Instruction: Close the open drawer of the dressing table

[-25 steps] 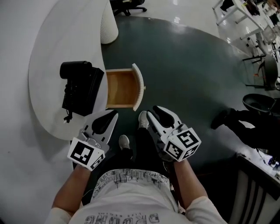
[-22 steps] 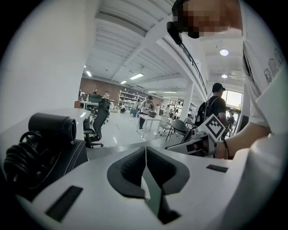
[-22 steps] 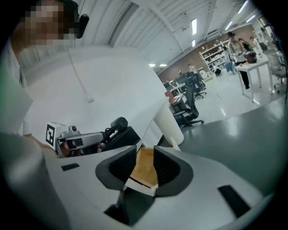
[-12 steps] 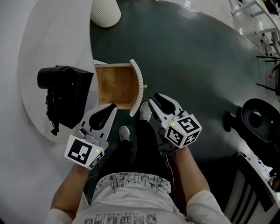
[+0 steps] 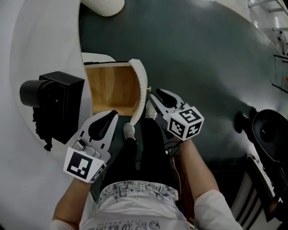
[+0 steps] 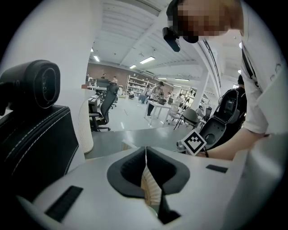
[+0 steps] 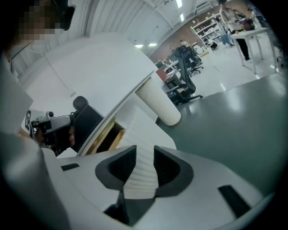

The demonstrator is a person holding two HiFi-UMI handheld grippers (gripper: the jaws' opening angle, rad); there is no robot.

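Tongs first: my right gripper (image 5: pixel 153 95) has its jaws well apart and nothing pinched between the pads. In the right gripper view, the white ribbed drawer front (image 5: pixel 140 85) fills the gap between them but lies beyond the tips. From my head the tips sit just to the right of that front, near its small knob (image 5: pixel 149 89). I cannot tell whether they touch it.

My left gripper (image 5: pixel 112 115) has its jaws drawn together, the pads meeting in a thin line, and it holds nothing. In its own view, only a sliver of the ribbed front shows through the opening behind the tips. This gripper points at the near side of the drawer (image 5: pixel 112 87), close to the near corner, with its marker cube nearer to me.

The drawer stands pulled out to the right from the dressing table (image 5: pixel 45 40), and its bare wooden inside is open to view. On the white tabletop to the left of the drawer sits a black case (image 5: pixel 56 105) with a dark cylinder at its far left end.

Near the drawer front my two shoes (image 5: pixel 129 131) stand on the dark floor (image 5: pixel 202 58). At the far edge a white ribbed column (image 5: pixel 105 5) stands beside the table.
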